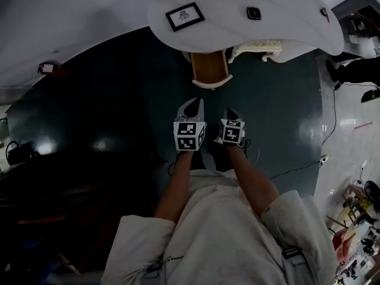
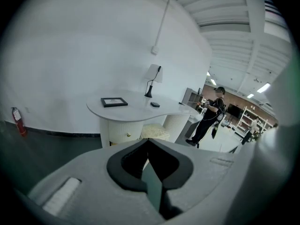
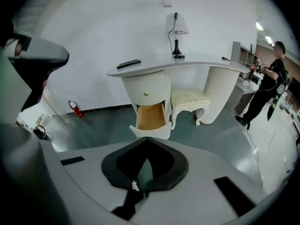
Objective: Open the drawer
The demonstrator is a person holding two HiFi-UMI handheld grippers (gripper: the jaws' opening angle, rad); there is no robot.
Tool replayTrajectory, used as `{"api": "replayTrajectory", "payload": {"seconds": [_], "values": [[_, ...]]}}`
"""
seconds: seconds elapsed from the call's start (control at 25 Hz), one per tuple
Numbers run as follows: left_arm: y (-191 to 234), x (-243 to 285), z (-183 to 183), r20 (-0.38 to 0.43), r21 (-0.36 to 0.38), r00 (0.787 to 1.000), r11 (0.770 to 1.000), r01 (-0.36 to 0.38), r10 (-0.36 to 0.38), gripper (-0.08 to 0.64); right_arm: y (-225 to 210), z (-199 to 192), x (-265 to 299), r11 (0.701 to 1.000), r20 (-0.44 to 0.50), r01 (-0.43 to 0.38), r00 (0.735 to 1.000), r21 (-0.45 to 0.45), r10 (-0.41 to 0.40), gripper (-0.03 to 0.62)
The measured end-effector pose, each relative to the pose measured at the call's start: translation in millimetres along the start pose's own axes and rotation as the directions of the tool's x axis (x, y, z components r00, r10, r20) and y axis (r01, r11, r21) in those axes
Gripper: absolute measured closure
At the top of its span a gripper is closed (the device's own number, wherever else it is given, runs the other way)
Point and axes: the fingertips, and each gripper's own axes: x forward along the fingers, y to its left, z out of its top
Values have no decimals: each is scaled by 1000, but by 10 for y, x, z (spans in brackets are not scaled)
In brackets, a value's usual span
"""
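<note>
The lower drawer (image 1: 209, 69) of the white desk (image 1: 237, 10) stands pulled out, its wooden inside showing; in the right gripper view the same drawer (image 3: 151, 118) hangs open below a shut drawer with a brass knob (image 3: 146, 93). Both grippers are held up in the air, well short of the desk and apart from the drawer. My left gripper (image 1: 191, 107) (image 2: 148, 140) is shut, tips together, with nothing in it. My right gripper (image 1: 232, 113) (image 3: 147, 139) is shut too and holds nothing.
A cushioned white stool (image 1: 261, 47) (image 3: 189, 98) is tucked under the desk beside the drawer. On the desk are a picture frame (image 1: 184, 16) and a lamp (image 3: 176, 29). A person (image 3: 269, 86) stands at the far right. A fire extinguisher (image 3: 75, 109) stands by the wall. A cable (image 1: 297, 170) crosses the dark floor.
</note>
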Motion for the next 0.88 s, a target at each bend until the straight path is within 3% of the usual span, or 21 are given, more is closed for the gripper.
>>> {"api": "replayTrajectory", "payload": {"seconds": [0.12,0.24,0.36,0.56,0.88], "values": [[-185,-199,-57,-9,2,1000,1000,7,-7,551,232,85,-342,993,71,-97,993,63,92,577],[-346,-320,-206,-14,-17,1000,1000,2,-2,551,361,167,-623,984,139,-178,975,20,173,577],[-403,-352,-372,-15,-34,999,999,-32,31,551,307,234,-753,974,154,-225,962,-32,228,577],[-483,-352,-472,12,-92,1000,996,-19,20,551,163,330,-943,947,194,-313,927,-75,321,577],[-462,-284,-472,36,-37,999,999,-37,39,551,91,531,-953,933,231,-334,905,-135,357,577]]}}
